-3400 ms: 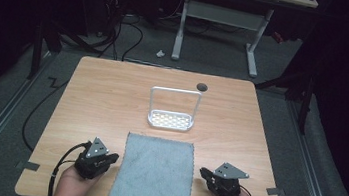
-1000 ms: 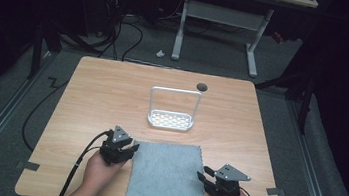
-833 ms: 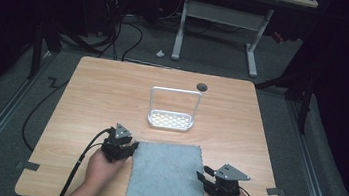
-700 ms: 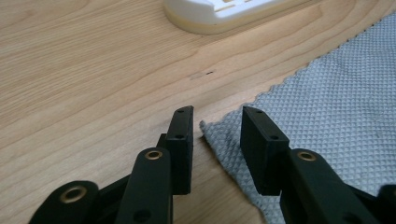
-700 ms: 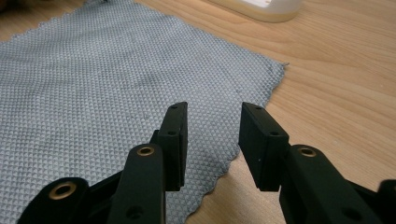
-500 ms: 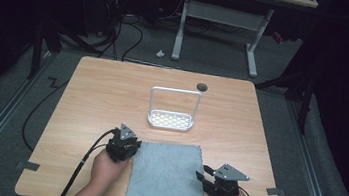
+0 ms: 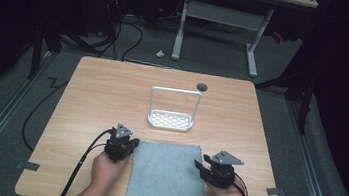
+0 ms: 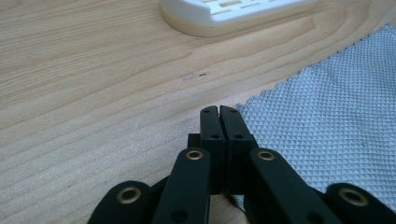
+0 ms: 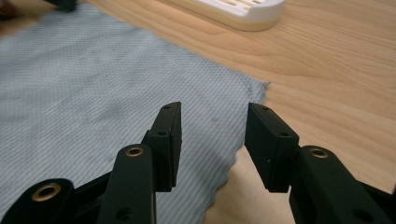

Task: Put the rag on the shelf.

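Left hand-held gripper [image 7: 131,143] moved to cloth's [image 7: 165,180] far-left corner, jaws just closed; right hand-held gripper [image 7: 199,165] opening.

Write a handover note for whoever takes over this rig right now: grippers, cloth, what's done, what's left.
Left gripper: jaws have just closed together at the far left corner of the grey cloth; whether they pinch its edge cannot be told.
Right gripper: jaws have just been opening, poised over the cloth's right edge, pressing on nothing.
Cloth: flat on the table, near edge, between the hands. White rack stands beyond it, untouched.
Done: left side closed at the corner.
Left: probably grip the right edge, then lift or fold.
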Tool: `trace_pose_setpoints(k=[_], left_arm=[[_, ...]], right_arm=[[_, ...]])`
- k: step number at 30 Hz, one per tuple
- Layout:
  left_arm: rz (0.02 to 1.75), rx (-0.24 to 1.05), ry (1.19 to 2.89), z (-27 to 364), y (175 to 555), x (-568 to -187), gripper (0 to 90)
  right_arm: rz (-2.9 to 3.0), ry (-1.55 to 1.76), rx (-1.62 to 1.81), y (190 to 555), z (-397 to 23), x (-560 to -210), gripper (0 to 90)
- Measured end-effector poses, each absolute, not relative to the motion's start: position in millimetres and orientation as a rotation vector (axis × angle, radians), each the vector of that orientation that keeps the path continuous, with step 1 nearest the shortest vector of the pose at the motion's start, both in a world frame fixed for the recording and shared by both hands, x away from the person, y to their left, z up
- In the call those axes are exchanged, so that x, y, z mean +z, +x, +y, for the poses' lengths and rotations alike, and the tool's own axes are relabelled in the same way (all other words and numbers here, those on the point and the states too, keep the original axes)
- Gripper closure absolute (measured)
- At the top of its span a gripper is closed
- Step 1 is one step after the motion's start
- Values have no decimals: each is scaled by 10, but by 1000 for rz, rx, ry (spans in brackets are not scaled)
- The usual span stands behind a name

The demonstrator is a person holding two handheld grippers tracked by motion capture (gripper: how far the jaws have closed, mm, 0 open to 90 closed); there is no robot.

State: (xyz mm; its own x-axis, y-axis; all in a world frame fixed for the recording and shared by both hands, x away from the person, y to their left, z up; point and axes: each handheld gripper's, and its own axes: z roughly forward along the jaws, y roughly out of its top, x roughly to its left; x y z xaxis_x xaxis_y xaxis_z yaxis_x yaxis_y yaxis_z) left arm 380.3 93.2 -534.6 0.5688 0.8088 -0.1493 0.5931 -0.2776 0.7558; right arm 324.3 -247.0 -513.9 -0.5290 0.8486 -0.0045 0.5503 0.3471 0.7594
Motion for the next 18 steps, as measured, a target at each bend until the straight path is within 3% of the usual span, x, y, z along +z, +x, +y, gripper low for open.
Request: trace_pose_setpoints(k=[9,14,18], left_arm=[[1118,344,1992,925,3799,-5347,888],[1117,348,1995,921,3797,-5346,886],[1117,346,1993,924,3798,-5346,886]], right_arm=[[2210,1361,940,3726,-2435,-5242,551],[2201,1368,932,3749,-2428,-5260,564],[2211,1322,915,3731,-2396,-5266,640]])
